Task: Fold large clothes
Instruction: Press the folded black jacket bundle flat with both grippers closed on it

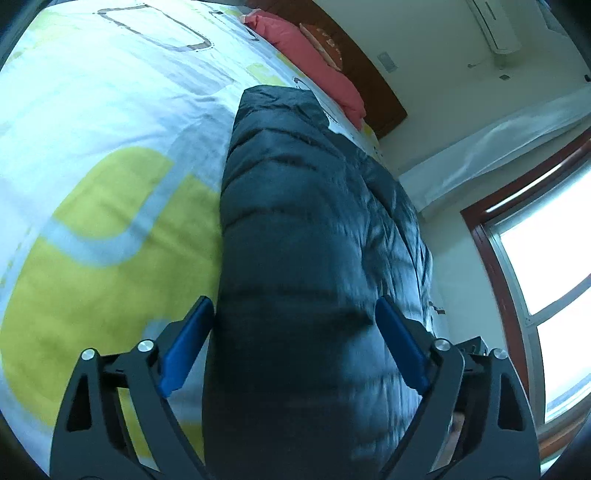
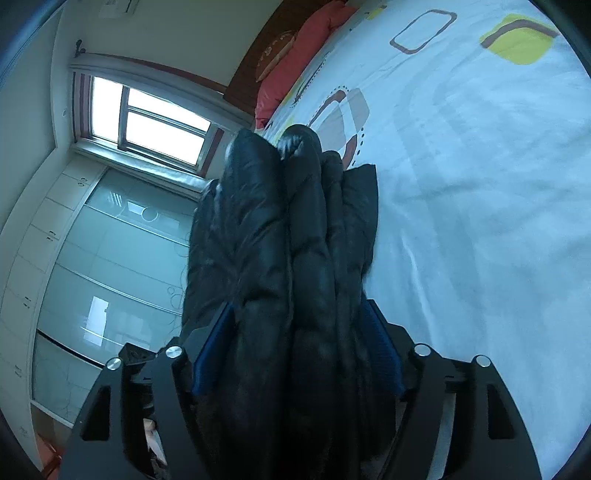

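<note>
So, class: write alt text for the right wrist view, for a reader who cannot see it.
A folded black puffer jacket fills the space between the blue fingers of the right tool, its far end resting on a bed sheet with a white, patterned print. A red pillow lies at the head of the bed, with a window to the left.

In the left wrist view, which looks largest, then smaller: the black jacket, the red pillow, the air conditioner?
1. Black jacket, largest by far, but it is also nearest the camera.
2. Red pillow.
3. Air conditioner, smallest; it is cut by the frame edge and farthest away.
</note>
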A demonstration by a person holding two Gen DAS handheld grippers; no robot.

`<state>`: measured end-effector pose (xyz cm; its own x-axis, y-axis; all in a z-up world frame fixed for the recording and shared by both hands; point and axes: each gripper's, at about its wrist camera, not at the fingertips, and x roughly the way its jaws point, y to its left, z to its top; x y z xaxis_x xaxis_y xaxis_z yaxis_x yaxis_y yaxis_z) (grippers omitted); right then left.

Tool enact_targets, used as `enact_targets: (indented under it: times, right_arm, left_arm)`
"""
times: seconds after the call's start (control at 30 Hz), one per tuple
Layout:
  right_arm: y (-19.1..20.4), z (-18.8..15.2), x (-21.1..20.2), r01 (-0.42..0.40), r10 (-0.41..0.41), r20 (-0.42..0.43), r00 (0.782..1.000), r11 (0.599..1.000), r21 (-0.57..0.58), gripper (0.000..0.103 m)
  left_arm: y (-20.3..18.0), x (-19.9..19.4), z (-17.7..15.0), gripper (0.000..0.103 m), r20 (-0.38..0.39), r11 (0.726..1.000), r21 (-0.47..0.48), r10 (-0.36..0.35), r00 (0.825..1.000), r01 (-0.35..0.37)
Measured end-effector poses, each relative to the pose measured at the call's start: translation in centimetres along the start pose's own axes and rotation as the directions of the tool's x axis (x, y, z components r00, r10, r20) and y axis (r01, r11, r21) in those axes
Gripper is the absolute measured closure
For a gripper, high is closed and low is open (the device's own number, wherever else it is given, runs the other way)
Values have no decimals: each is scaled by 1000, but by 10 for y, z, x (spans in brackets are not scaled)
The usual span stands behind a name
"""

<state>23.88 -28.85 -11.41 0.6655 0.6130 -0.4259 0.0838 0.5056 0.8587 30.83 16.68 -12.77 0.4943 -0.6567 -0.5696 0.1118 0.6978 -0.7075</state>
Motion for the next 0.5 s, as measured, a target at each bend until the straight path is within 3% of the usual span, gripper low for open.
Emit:
enact_targets:
  times: [0.27, 0.33, 0.4, 0.5]
  right_arm:
    - [-9, -24, 0, -3, 4, -15, 1000, 999, 51, 24]
    - [-7, -26, 0, -5, 6, -22, 1000, 998, 55, 37]
    - [-6, -31, -5, -18, 20, -22, 1000, 998, 63, 58]
    - [-5, -38, -9, -15, 16, -13, 1000, 998, 60, 63]
  left_arm:
    - [9, 8, -33, 9, -24, 993, -101, -55, 998, 53]
    - [7, 5, -34, 21, -27, 994, -99, -57, 998, 54]
    - [2, 0, -35, 30, -23, 995, -84, -60, 998, 58]
    - [-4, -5, -39, 35, -17, 999, -39, -37, 999, 37]
